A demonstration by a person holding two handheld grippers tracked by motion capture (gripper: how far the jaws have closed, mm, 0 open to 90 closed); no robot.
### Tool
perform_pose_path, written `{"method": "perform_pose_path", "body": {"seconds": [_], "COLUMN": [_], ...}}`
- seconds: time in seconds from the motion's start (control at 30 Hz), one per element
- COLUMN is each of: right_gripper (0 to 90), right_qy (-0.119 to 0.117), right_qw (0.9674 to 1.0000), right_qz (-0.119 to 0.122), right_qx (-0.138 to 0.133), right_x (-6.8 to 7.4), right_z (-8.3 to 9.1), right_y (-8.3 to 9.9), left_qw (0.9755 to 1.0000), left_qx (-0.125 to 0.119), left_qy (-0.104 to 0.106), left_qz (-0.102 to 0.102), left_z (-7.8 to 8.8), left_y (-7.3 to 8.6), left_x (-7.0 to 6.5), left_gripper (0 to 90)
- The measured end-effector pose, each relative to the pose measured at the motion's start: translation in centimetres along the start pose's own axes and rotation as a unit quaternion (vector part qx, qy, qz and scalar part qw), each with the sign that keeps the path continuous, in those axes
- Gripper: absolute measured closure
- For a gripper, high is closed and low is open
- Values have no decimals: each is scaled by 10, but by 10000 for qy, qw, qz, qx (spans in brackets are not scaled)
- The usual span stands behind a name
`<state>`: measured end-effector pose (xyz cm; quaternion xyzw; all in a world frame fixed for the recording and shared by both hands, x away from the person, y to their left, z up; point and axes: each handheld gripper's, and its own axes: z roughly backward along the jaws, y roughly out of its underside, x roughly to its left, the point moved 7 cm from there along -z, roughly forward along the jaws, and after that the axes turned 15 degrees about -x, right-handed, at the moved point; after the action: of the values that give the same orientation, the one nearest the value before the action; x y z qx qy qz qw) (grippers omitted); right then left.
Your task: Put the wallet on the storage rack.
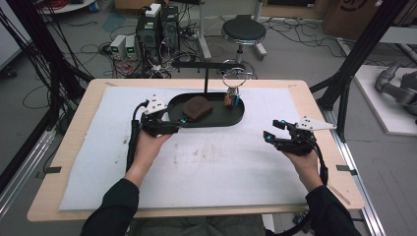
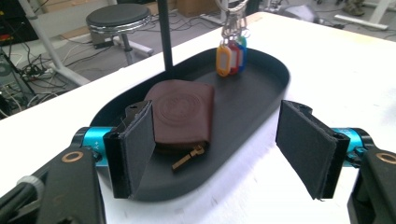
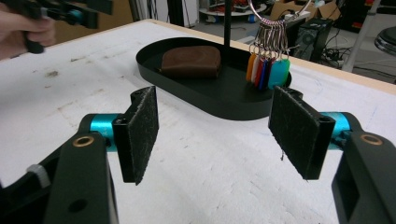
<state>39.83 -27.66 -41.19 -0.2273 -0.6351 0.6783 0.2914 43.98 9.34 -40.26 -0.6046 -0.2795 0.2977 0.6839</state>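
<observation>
Forearms enter the high view from below; the left gripper sits at the tray rim, jaws wide and empty, beside the wallet. Right gripper hovers well apart, also wide and empty.

Left gripper view: wallet lies in the tray, round embossed seal unreadable, zip pull toward the camera; key tags hang beyond.

Right gripper view: tray ahead, tags unlabelled.

Both the left gripper and right gripper hover, jaws apart.
</observation>
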Motion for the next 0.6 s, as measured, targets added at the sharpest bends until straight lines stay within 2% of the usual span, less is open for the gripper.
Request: {"method": "perform_pose_path", "body": {"seconds": [0.27,0.47,0.6], "right_gripper": [327,310,300], "right_qy": [33,92,107], "right_qw": [10000,9999,9998], "right_qz": [40,14,29], "right_qx": [54,101,155], "right_x": [0,-2,-3], "right_z": [-2,-2,-2], "right_y": [2,3,5], "left_qw": [9999,9999,9998], "left_qx": [-123,-128,-165], "left_qy": [20,-13,-68], "left_qz": [43,-69,-45], "left_z": [45,76,91], "left_y": [3,13,23], "left_x": [-4,-5,-3], "left_gripper": [267,264,264]}}
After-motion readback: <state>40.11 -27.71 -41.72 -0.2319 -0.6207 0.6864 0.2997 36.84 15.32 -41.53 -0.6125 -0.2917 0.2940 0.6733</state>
